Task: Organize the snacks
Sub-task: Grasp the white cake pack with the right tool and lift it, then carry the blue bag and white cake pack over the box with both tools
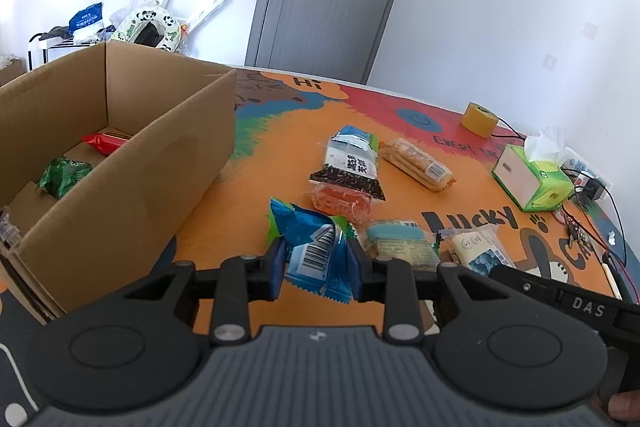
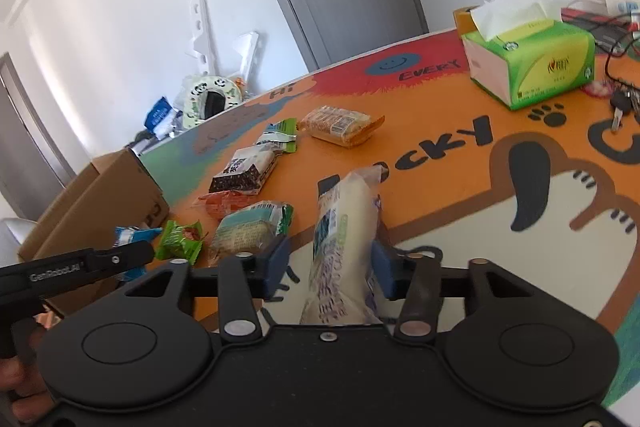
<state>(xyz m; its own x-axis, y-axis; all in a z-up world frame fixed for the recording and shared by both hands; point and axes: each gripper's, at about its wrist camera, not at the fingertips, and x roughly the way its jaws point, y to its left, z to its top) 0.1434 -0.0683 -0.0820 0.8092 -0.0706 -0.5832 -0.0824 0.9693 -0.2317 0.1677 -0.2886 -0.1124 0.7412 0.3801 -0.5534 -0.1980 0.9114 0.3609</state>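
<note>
Orange mat [image 1: 248, 195]: blue packet [image 1: 316, 251] clamped between left fingers [image 1: 278, 263].

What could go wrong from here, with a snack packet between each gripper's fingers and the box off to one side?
1. The left gripper pinches the blue packet near one end, so it could swing or slip on the way to the cardboard box.
2. The white packet touches only one of the right gripper's fingers, with a gap at the other; it may drop.
3. The two grippers sit close together and could collide.
</note>
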